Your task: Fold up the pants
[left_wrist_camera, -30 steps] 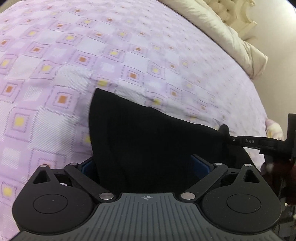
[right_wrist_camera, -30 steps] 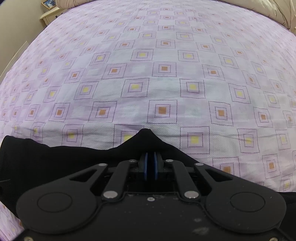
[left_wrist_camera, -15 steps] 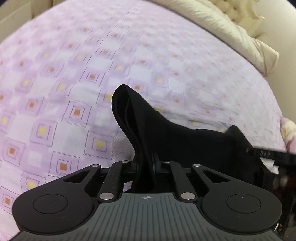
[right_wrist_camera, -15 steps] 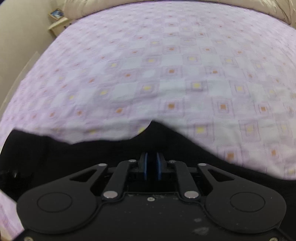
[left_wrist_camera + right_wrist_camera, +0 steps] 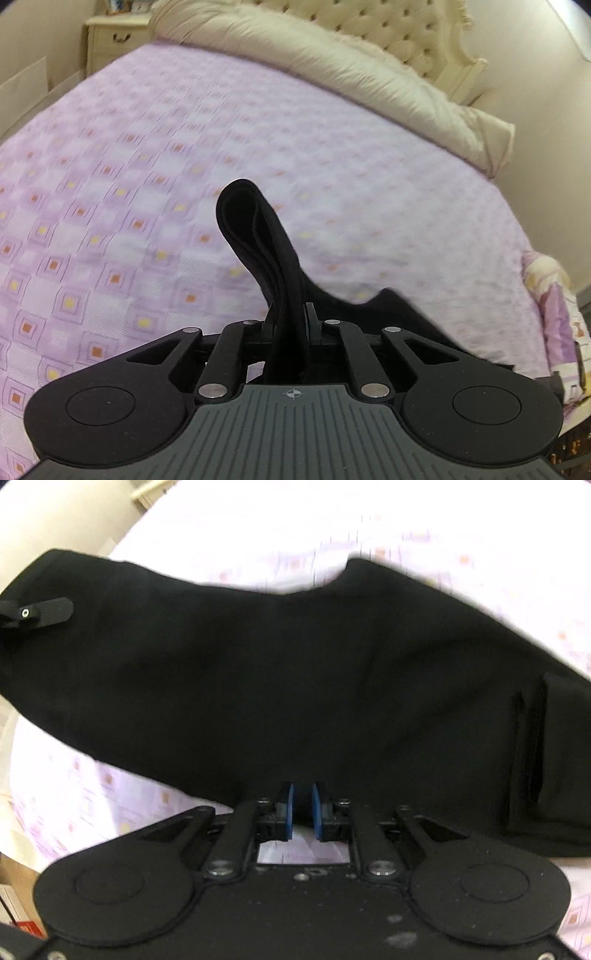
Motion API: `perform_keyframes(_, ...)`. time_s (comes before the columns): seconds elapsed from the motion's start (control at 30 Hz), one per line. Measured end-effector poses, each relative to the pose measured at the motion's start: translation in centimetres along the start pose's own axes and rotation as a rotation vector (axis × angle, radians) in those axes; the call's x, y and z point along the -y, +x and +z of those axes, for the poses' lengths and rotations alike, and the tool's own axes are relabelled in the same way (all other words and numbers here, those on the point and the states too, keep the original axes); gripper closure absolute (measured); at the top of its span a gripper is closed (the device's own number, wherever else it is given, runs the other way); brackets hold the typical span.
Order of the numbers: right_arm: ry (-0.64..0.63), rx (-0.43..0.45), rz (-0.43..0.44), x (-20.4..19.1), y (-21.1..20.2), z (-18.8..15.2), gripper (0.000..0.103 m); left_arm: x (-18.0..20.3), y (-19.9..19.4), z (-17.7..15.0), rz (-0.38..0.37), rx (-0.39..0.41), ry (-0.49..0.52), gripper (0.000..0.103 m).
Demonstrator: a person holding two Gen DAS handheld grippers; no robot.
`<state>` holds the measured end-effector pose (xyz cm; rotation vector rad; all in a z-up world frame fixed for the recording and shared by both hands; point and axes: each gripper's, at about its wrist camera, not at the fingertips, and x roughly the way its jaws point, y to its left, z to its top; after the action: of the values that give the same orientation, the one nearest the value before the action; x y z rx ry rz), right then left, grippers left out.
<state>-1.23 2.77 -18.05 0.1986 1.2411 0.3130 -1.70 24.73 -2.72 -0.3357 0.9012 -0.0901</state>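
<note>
The black pants (image 5: pixel 295 686) hang lifted above the lilac patterned bed (image 5: pixel 110 184). My left gripper (image 5: pixel 290 314) is shut on a bunched edge of the pants (image 5: pixel 258 236), which stands up in a loop in front of the fingers. My right gripper (image 5: pixel 303 805) is shut on the lower edge of the pants, and the cloth spreads wide across its view, with a pocket (image 5: pixel 532 753) at the right. The tip of the left gripper (image 5: pixel 40 611) shows at the far left of the right wrist view, holding the cloth's corner.
A cream duvet (image 5: pixel 332 70) and a tufted headboard (image 5: pixel 417 33) lie at the far end of the bed. A cream nightstand (image 5: pixel 110 40) stands at the far left. A pillow or cloth with a print (image 5: pixel 554 295) lies off the bed's right side.
My left gripper shut on the pants' edge one second ago and rose with it. Both grippers lifted the pants off the bed; the right view now tilts down onto the hanging cloth.
</note>
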Motion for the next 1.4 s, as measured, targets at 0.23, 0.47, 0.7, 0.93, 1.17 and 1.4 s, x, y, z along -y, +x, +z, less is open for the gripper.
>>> perform_keyframes(0.23, 0.042, 0.115, 0.064, 4.9, -4.4, 0.4, 0.089, 10.0, -2.2, 0.1, -0.017, 0.066, 0.12, 0.093)
perform_keyframes(0.47, 0.111, 0.152, 0.031, 13.7, -8.7, -1.7, 0.089, 21.8, 1.6, -2.6, -0.141, 0.042, 0.209, 0.093)
perform_keyframes(0.7, 0.182, 0.136, -0.048, 22.6, -11.4, -4.5, 0.088, 30.4, 12.9, -8.7, -0.186, -0.119, 0.224, 0.092)
perform_keyframes(0.93, 0.207, 0.12, -0.09, 27.6, -13.2, -6.1, 0.079, 34.4, 18.5, -12.0, -0.233, -0.292, 0.319, 0.051)
perform_keyframes(1.17, 0.22, 0.173, -0.101, 30.8, -15.5, -5.4, 0.058, 34.7, 15.4, -11.7, -0.202, -0.217, 0.403, 0.025)
perform_keyframes(1.4, 0.139, 0.261, -0.063, 30.5, -16.1, -4.0, 0.036, 30.4, 14.5, -10.9, -0.003, -0.212, 0.377, 0.025)
